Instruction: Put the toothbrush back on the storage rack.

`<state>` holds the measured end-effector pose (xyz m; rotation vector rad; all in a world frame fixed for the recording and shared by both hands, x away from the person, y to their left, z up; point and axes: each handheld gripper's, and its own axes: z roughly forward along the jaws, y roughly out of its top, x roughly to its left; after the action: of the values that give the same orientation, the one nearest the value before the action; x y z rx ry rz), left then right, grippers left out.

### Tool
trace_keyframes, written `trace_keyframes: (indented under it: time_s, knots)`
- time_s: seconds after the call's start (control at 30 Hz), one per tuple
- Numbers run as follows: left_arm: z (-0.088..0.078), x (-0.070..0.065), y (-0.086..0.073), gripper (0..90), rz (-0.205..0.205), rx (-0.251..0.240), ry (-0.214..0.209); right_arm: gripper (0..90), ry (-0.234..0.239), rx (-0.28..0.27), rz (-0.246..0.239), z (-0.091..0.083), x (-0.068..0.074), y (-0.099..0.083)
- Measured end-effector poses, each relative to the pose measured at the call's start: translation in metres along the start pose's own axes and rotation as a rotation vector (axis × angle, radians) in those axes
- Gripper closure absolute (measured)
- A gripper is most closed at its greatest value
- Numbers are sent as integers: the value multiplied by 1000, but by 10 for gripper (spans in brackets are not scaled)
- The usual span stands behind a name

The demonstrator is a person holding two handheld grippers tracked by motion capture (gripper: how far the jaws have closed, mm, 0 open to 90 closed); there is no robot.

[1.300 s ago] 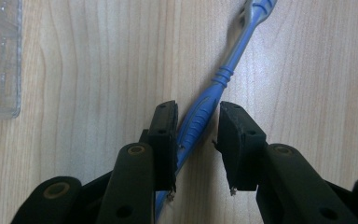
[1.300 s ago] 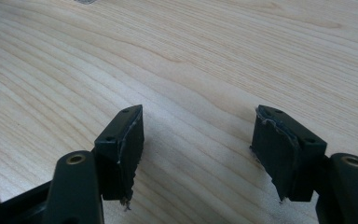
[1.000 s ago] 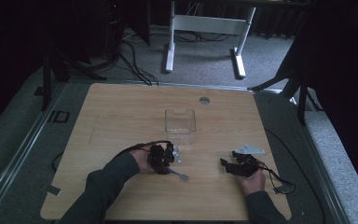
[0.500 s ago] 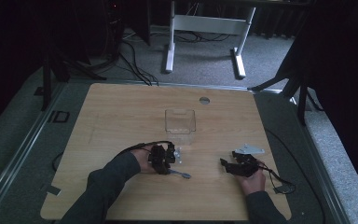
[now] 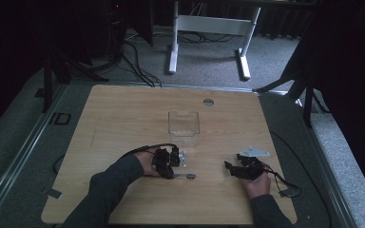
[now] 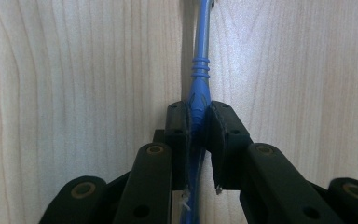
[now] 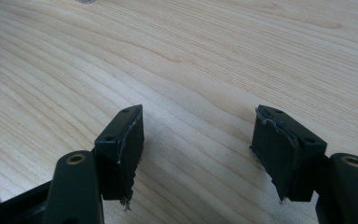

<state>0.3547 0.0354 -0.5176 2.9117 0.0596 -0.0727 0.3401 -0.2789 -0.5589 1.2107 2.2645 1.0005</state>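
- A pale wood tabletop (image 5: 123,118) fills mid-frame in the high view; dark floor, cables and a white stand (image 5: 209,28) lie behind.
- A clear box (image 5: 183,123) sits at centre, contents unclear.
- The left tool (image 6: 196,116), lower centre, has just been closing and pinches a blue cable (image 6: 200,70) lying on the wood.
- The right tool (image 7: 198,140), lower right, is spread, holding nothing.

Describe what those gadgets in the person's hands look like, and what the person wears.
Each hand-held gripper, left and right, is black with two blocky jaws, brass-coloured pivots and ragged-edged pads. Dark cables trail away. A grey three-cornered plate tops the right one. The sleeves are dark grey.
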Motion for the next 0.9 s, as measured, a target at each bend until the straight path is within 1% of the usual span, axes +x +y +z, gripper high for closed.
trace_keyframes:
  time_s: [0.2, 0.27, 0.5, 0.9]
  knots:
    - [-5, 1, 0, 786, -22, -24, 0, 335, 0, 0, 0, 0, 0, 0]
    - [-8, 1, -1, 786, -32, -41, 4, 336, 0, 0, 0, 0, 0, 0]
    - [-14, 2, -3, 786, -50, -58, 11, 336, 0, 0, 0, 0, 0, 0]
    - [-21, 4, -3, 787, -80, -90, 34, 336, 0, 0, -1, 0, 0, 0]
